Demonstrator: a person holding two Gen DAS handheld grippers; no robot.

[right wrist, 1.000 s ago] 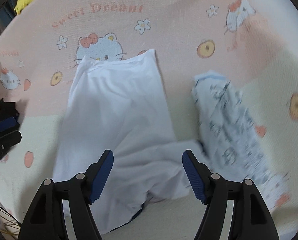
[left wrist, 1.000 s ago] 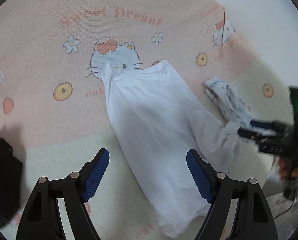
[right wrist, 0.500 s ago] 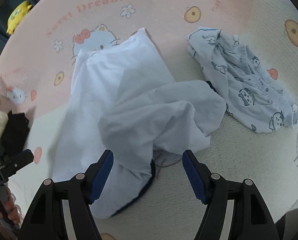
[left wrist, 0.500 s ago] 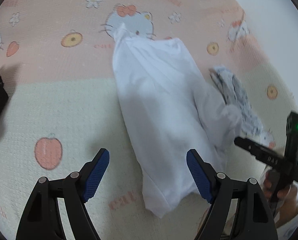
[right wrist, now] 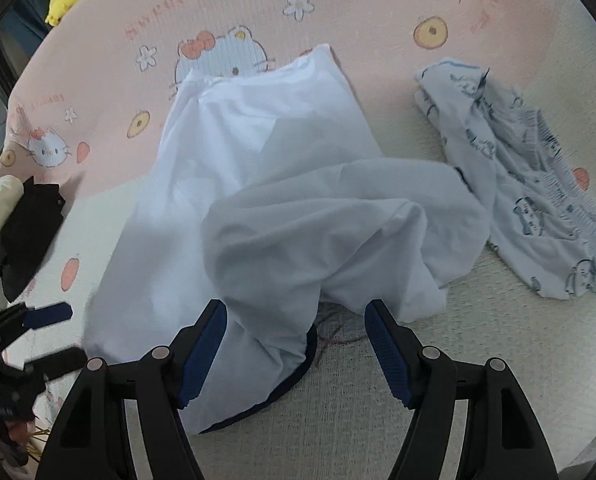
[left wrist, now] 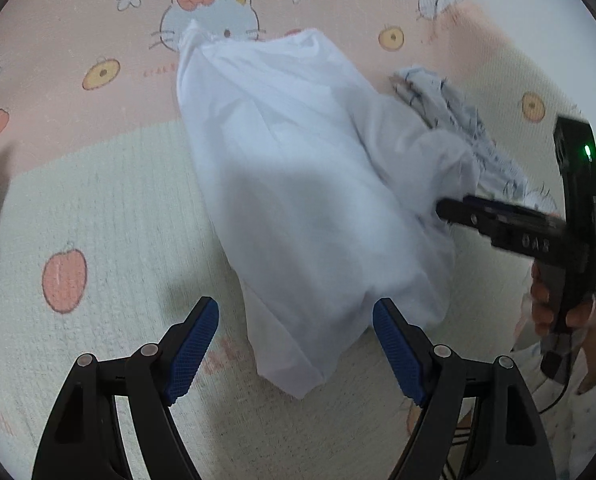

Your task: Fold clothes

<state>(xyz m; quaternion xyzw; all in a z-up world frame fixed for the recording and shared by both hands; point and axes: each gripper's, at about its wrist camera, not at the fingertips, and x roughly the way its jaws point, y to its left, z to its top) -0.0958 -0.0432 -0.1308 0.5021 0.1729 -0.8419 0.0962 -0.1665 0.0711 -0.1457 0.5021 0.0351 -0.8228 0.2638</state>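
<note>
Both wide open, nothing gripped: left gripper (left wrist: 296,342) jaws straddle the crumpled white cotton garment's (left wrist: 298,184) near hem; right gripper (right wrist: 296,338) jaws hover over its bunched folds.

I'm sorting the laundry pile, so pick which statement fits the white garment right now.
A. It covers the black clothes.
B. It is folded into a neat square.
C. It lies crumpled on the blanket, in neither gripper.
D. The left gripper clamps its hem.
C: the white garment lies rumpled on the blanket, with the left gripper and the right gripper both open above it.
</note>
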